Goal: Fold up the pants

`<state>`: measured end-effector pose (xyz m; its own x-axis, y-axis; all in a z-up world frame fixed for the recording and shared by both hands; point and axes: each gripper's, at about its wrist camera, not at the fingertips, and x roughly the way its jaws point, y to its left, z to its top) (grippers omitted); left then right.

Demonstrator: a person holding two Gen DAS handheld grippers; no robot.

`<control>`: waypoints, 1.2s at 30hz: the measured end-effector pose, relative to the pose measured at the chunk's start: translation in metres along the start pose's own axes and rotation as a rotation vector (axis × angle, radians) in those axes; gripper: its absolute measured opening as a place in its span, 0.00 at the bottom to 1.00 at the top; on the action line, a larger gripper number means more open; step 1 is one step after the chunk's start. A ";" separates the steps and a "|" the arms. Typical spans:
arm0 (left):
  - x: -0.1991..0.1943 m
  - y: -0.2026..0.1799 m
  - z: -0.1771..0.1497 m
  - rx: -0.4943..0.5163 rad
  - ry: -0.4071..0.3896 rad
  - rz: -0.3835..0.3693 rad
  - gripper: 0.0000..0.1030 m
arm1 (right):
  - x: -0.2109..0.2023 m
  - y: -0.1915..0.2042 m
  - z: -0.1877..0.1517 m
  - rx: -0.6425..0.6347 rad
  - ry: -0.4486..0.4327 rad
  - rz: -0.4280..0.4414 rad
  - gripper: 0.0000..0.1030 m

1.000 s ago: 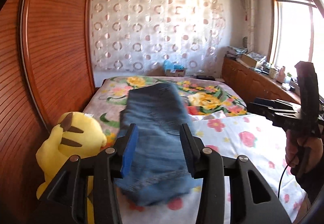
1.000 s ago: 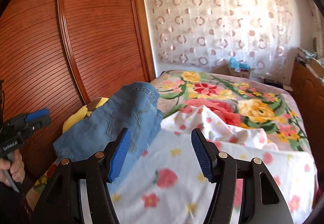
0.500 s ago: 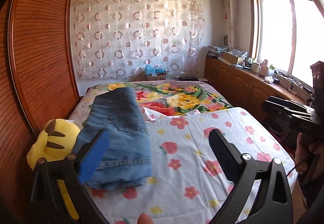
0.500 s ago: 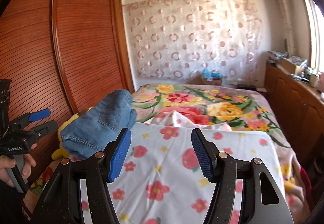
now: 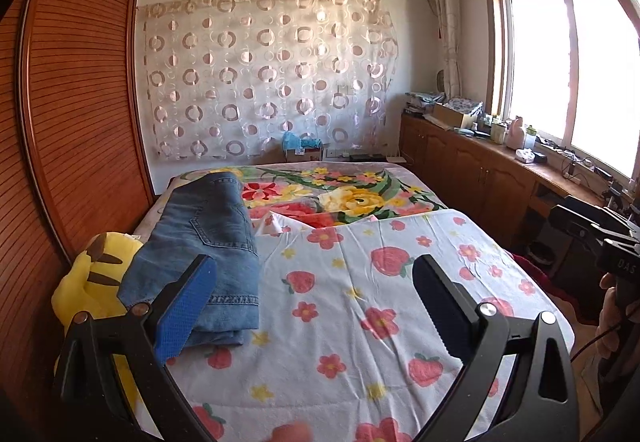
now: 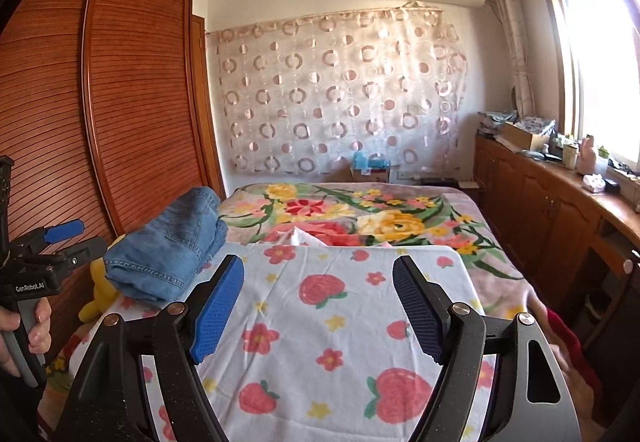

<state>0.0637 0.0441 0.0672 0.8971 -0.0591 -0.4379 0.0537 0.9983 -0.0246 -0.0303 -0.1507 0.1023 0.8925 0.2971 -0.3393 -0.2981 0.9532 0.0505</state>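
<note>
The blue jeans [image 5: 204,242] lie folded in a long stack on the left side of the bed, partly on a yellow plush toy [image 5: 86,282]. They also show in the right wrist view [image 6: 172,246]. My left gripper [image 5: 316,306] is open and empty, held back above the bed's near end, to the right of the jeans. My right gripper [image 6: 318,306] is open and empty, held above the strawberry sheet [image 6: 328,322], right of the jeans. Each gripper shows at the edge of the other's view.
A wooden slatted wardrobe [image 5: 68,114] stands close on the left of the bed. A low wooden cabinet [image 5: 472,166] with clutter runs under the window on the right. A flowered blanket [image 5: 344,194] covers the far half of the bed.
Both grippers have pulled back and up from the jeans. The left gripper's jaws have opened wide. The jeans now lie still on the bed's left side.
</note>
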 end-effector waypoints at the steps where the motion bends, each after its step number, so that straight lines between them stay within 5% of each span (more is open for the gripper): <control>1: -0.001 -0.001 0.000 0.000 -0.001 -0.006 0.96 | -0.002 0.001 -0.002 0.000 0.000 -0.006 0.76; 36: -0.016 -0.018 -0.002 0.000 -0.017 -0.016 0.96 | -0.008 -0.003 0.001 -0.005 -0.005 -0.027 0.76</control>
<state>0.0477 0.0272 0.0733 0.9034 -0.0752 -0.4221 0.0683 0.9972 -0.0314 -0.0361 -0.1562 0.1054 0.9022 0.2711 -0.3355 -0.2753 0.9607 0.0361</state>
